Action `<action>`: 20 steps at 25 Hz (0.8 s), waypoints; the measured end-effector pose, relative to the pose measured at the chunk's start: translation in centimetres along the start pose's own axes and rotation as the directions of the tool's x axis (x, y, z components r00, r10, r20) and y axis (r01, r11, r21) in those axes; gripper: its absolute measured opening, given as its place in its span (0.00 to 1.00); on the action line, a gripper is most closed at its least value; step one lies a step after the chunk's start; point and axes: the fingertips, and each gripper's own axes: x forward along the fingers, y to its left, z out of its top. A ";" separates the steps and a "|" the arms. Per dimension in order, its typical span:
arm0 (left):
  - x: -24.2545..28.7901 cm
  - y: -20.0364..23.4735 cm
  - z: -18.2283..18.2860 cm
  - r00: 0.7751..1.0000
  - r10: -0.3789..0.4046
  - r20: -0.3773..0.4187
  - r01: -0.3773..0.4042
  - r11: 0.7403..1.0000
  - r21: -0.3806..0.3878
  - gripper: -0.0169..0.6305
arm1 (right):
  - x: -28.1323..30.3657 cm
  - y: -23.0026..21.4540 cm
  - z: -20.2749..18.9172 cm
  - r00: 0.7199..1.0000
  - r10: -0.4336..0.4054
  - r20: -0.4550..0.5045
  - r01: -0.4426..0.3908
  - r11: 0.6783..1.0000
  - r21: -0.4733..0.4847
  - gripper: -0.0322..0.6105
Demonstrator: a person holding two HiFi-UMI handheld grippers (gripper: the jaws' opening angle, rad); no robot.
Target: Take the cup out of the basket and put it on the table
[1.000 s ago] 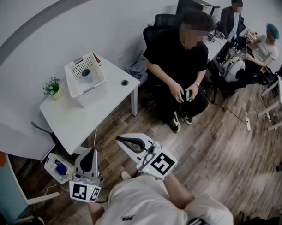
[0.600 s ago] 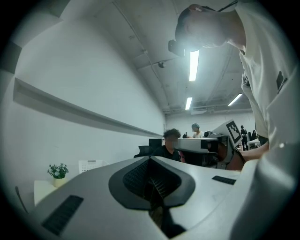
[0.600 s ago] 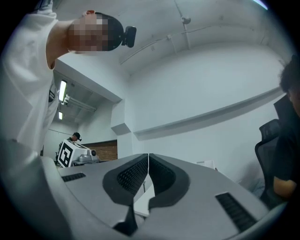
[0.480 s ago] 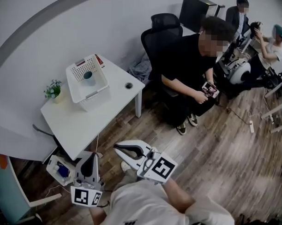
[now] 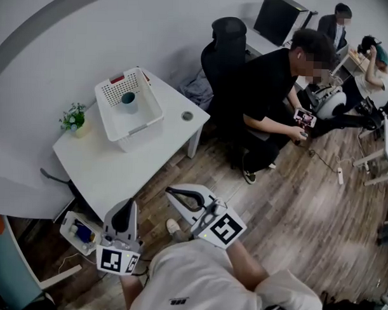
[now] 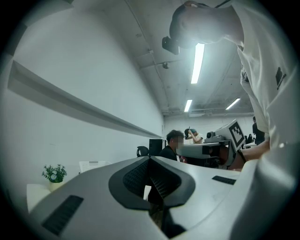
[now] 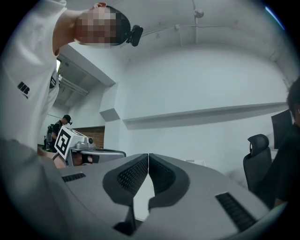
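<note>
table [image 5: 107, 170]: one
basket [image 5: 135, 120]: one
cup [image 5: 128, 99]: one
plant [image 5: 71, 118]: one
chair [image 5: 227, 33]: one
monitor [image 5: 281, 17]: one
grippers: two, the left gripper [image 5: 127, 205] and the right gripper [image 5: 170, 192]
seated persons: three, person in black [image 5: 269, 81], person near monitor [image 5: 337, 23], person with cap [image 5: 375, 59]

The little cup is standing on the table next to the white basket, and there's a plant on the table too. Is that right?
Not quite. The cup is inside the white basket, not next to it on the table. The head view shows it sitting in there. The plant is on the table, just as you said.
</note>
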 end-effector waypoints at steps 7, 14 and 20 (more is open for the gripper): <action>1.1 2.8 -0.2 0.999 -0.033 -0.008 0.033 0.999 -0.009 0.04 | 2.4 -1.7 -0.6 0.998 -0.064 -0.003 0.064 0.997 0.050 0.07; 2.6 4.6 -0.4 1.000 -0.015 -0.021 0.014 1.000 -0.015 0.04 | 4.8 -3.0 -0.3 0.999 -0.038 -0.003 0.038 0.999 0.034 0.07; 5.2 6.5 -1.2 0.999 0.024 -0.036 -0.024 0.999 -0.024 0.04 | 7.1 -5.3 -1.0 1.000 0.027 0.015 -0.028 0.997 0.069 0.07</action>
